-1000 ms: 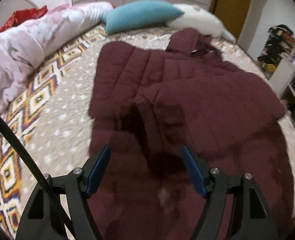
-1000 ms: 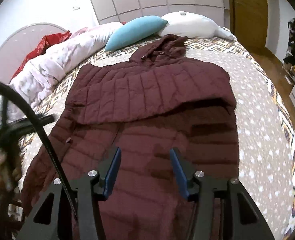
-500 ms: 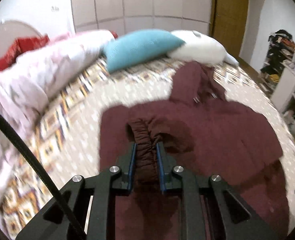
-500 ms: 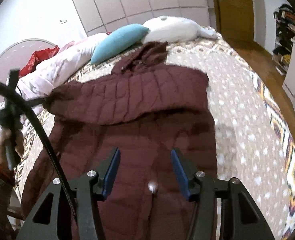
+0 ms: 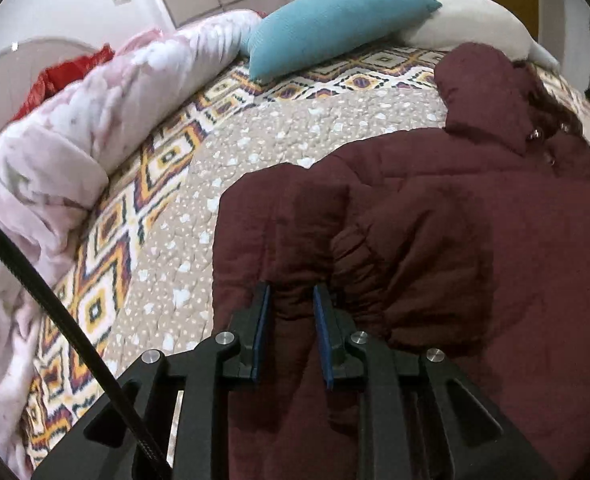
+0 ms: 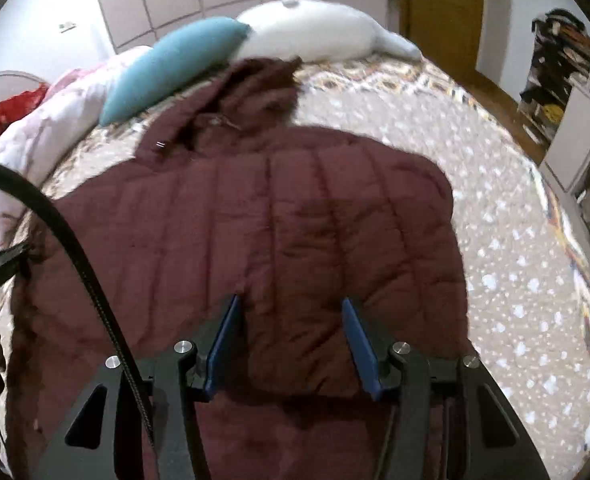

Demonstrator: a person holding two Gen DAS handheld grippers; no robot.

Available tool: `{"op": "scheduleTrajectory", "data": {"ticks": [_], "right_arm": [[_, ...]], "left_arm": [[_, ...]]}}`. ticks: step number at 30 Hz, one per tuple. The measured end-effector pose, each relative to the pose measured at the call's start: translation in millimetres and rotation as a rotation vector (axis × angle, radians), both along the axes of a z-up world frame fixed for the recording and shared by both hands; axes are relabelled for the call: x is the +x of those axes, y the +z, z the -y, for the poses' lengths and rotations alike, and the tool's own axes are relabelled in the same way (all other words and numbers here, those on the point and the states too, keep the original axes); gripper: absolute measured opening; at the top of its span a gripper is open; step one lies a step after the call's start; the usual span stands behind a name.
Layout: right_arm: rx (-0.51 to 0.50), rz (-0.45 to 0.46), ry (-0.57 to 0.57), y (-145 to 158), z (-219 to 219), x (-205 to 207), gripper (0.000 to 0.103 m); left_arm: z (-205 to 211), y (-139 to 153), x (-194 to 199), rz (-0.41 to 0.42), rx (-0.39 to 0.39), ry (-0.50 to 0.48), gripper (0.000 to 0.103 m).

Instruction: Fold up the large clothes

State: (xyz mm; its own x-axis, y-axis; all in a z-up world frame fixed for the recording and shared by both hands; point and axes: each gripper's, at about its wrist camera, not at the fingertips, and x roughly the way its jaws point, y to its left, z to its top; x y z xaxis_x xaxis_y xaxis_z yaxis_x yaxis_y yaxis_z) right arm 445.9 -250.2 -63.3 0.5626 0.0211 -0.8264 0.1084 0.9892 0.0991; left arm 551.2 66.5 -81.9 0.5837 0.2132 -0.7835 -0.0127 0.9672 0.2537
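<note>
Gripping the sleeve cuff [image 5: 291, 276] of the maroon jacket [image 5: 475, 240] on the bed [image 5: 255, 140], our left gripper [image 5: 291, 300] has its fingers clamped on it; a second ago they stood wide apart above it. Our right gripper [image 6: 291, 320], fingers apart and empty, now hangs closer over the jacket.

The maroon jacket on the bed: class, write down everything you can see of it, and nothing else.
The maroon jacket is a quilted, puffy hooded coat lying on the patterned bedspread. Its hood points toward the pillows. One sleeve is folded across the body. The left gripper is shut on the gathered elastic cuff of the other sleeve, at the jacket's edge. The right gripper hangs open over the folded sleeve; whether its pads touch the fabric is unclear.
</note>
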Motion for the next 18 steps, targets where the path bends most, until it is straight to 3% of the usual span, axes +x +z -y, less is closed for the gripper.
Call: {"op": "scheduleTrajectory", "data": {"ticks": [3,5,10,12,15,18], "right_arm": [[-0.030,0.008,-0.002,-1.6,-3.2,0.0,0.061],[-0.050,0.008,-0.003,4.2,-6.4,-1.6,0.061],[-0.006,0.059,-0.020,41.9,3.9,-30.5,0.061],[-0.039,0.080,-0.016,62.9,6.7,-44.1,0.061],[-0.064,0.115,-0.017,106.7,14.3,-58.9,0.061],[-0.060,0.184,-0.039,166.2,18.7,-67.5,0.062]], "left_arm": [[4.2,3.8,-4.0,0.008,0.033,-0.007,0.022],[-1.0,16.1,-16.0,0.009,-0.016,-0.001,0.026],[-15.8,54.1,-69.4,0.077,-0.037,0.007,0.048],[-20.6,71.8,-95.6,0.102,-0.048,0.004,0.056],[-30.8,94.7,-131.2,0.120,-0.128,0.012,0.070],[-40.1,105.1,-161.5,0.120,-0.227,0.039,0.072]]}}
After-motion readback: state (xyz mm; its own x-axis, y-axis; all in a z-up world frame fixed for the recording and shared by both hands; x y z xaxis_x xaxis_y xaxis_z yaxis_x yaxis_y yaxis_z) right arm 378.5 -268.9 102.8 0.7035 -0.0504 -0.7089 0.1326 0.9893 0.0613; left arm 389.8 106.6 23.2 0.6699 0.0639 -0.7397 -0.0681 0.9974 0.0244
